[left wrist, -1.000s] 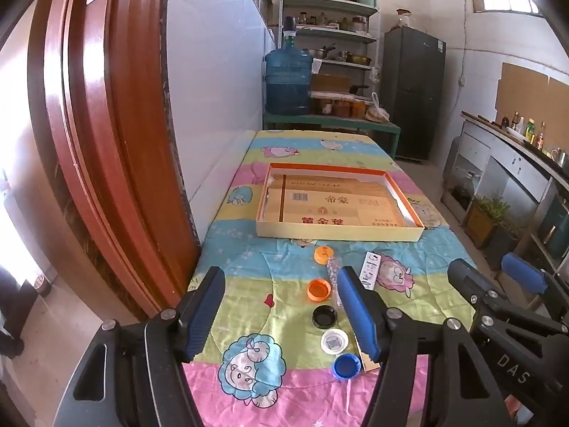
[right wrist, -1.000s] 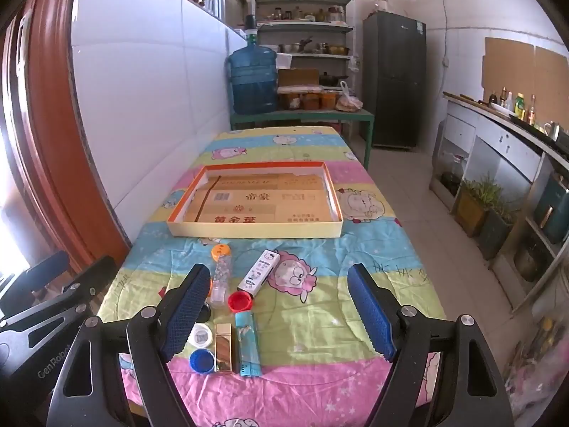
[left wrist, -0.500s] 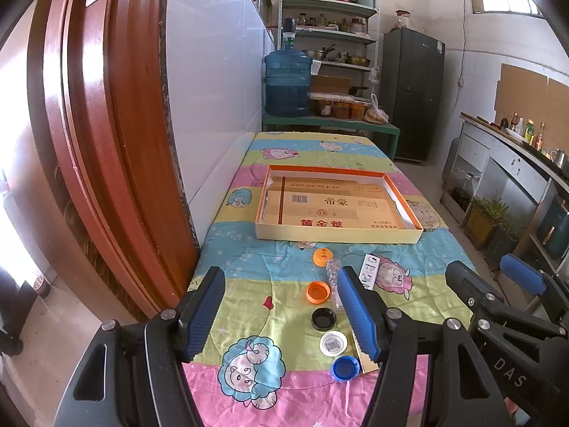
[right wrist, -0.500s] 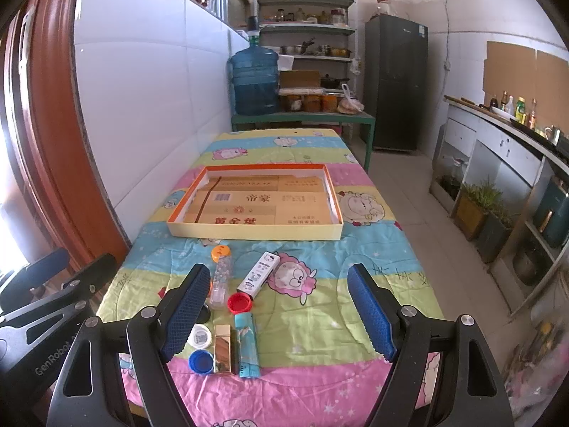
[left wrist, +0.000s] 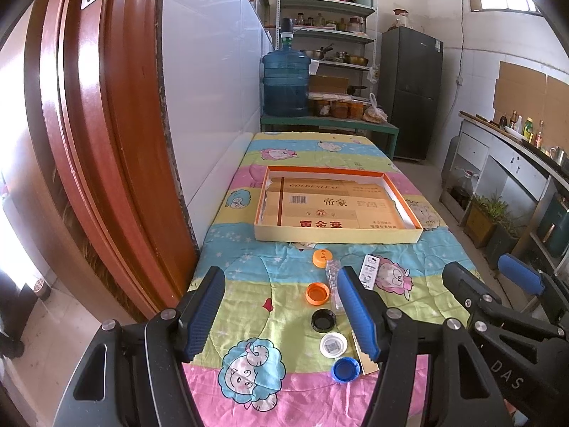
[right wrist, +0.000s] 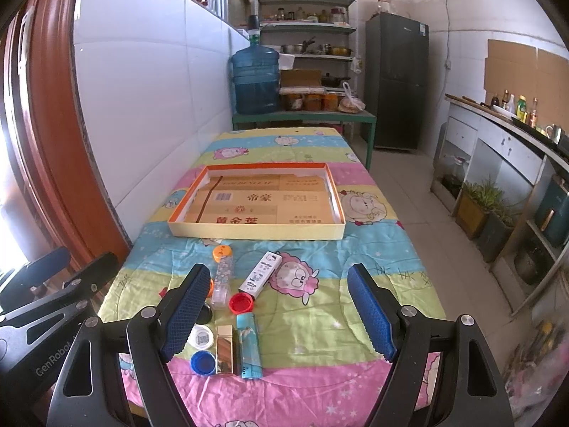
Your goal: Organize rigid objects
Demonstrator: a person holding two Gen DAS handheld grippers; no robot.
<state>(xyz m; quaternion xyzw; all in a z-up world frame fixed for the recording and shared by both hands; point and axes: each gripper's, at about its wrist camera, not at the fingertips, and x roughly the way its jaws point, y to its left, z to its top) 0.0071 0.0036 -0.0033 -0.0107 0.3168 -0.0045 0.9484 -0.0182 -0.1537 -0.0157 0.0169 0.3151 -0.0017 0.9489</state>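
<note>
A shallow cardboard tray (left wrist: 338,236) (right wrist: 256,232) with an orange rim lies mid-table, only flat cardboard inside. Nearer me lie small items: an orange cap (left wrist: 317,292), a black cap (left wrist: 323,320), a white cap (left wrist: 333,344) (right wrist: 201,338), a blue cap (left wrist: 344,370) (right wrist: 202,362), a red cap (right wrist: 242,302), a clear tube (right wrist: 223,277) with an orange lid, a white cartoon box (right wrist: 260,276), a gold lighter (right wrist: 224,349) and a teal lighter (right wrist: 249,345). My left gripper (left wrist: 281,315) and right gripper (right wrist: 279,313) hover above the near edge, both open and empty.
The table (right wrist: 355,284) wears a cartoon-print cloth and stands against a white tiled wall (right wrist: 142,106). A red-brown door frame (left wrist: 106,142) rises at the left. A water jug (right wrist: 255,78), shelves and a fridge (right wrist: 396,82) stand behind; a counter (right wrist: 498,135) runs along the right.
Both views have shifted only slightly, as if the grippers pulled back and rose a little. Nothing on the table has moved and both grippers stay open.
</note>
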